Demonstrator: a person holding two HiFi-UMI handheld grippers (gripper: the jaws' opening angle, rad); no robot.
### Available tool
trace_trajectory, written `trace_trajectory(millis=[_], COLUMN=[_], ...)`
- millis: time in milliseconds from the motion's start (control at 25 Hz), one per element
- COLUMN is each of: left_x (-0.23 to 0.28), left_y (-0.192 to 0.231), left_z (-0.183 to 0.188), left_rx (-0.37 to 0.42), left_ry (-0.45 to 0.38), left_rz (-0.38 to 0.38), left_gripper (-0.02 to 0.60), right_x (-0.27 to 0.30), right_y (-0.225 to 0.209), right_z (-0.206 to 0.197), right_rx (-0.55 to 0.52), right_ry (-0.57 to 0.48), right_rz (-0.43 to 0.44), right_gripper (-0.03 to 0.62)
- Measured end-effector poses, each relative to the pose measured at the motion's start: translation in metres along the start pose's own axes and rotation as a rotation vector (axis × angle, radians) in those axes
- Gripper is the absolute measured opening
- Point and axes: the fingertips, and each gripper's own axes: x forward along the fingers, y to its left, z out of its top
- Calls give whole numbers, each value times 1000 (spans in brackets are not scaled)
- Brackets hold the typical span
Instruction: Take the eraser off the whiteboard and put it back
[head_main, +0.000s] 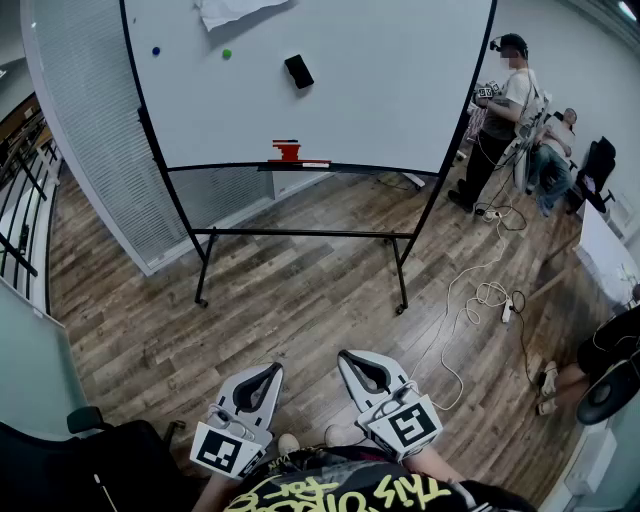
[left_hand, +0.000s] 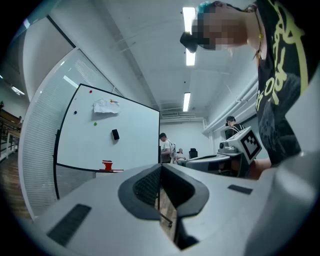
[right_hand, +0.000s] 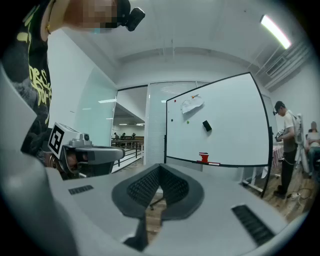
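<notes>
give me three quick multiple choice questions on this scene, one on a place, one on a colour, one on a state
1. Where is the eraser? A stuck on the whiteboard; B on a chair; C in a person's hand.
2. What colour is the object on the board's ledge? A yellow; B red; C white.
3. How are the left tool and right tool? A wide open; B clamped on the eraser; C shut and empty.
Answers: 1 A, it sits on the board's face; 2 B, it shows red in every view; 3 C, each tool's own view shows jaws together, nothing between.
</notes>
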Motion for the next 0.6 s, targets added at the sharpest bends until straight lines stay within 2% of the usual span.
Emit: trace_trajectory(millis=[600], left_x=[-14], left_y=[9], left_z=[9], left_rx=[-18], left_ry=[-28], left_rz=[-4], left_gripper=[7], right_x=[9], right_y=[19], right_z=[6], right_rx=[-27], right_ry=[-3], right_rz=[8], right_gripper=[9])
